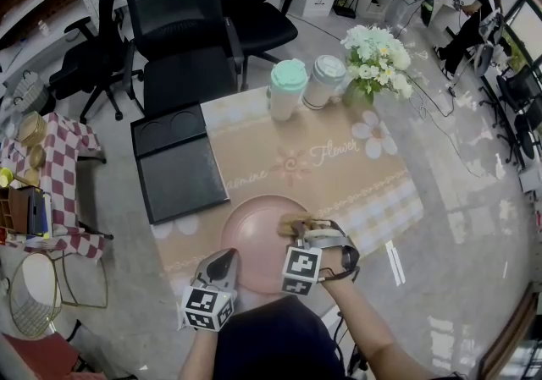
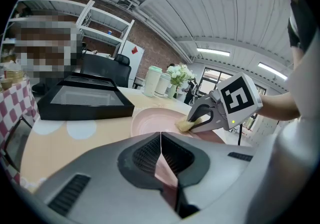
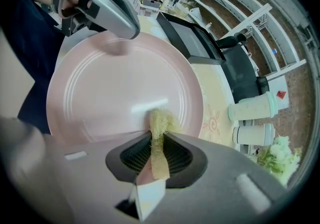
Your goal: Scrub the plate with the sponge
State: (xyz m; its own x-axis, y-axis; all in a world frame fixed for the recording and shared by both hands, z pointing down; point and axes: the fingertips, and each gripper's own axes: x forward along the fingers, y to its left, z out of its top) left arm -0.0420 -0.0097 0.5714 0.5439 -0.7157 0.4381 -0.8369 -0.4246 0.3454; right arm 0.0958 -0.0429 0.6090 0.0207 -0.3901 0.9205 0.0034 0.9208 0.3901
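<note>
A pink plate (image 1: 258,239) lies on the beige mat near the table's front edge. My left gripper (image 1: 227,260) is at its near-left rim, and in the left gripper view the jaws (image 2: 161,138) are shut on the plate's pink rim (image 2: 164,170). My right gripper (image 1: 300,228) is shut on a yellow sponge (image 1: 295,222) and presses it onto the plate's right part. In the right gripper view the sponge (image 3: 160,125) sticks out between the jaws onto the plate (image 3: 110,83), with the left gripper (image 3: 107,8) at the far rim.
A black tray (image 1: 178,162) lies left of the plate. Two lidded cups (image 1: 288,89) (image 1: 324,80) and a flower bunch (image 1: 377,52) stand at the table's far side. Black office chairs (image 1: 182,31) are behind the table, and a checked side table (image 1: 51,175) is at left.
</note>
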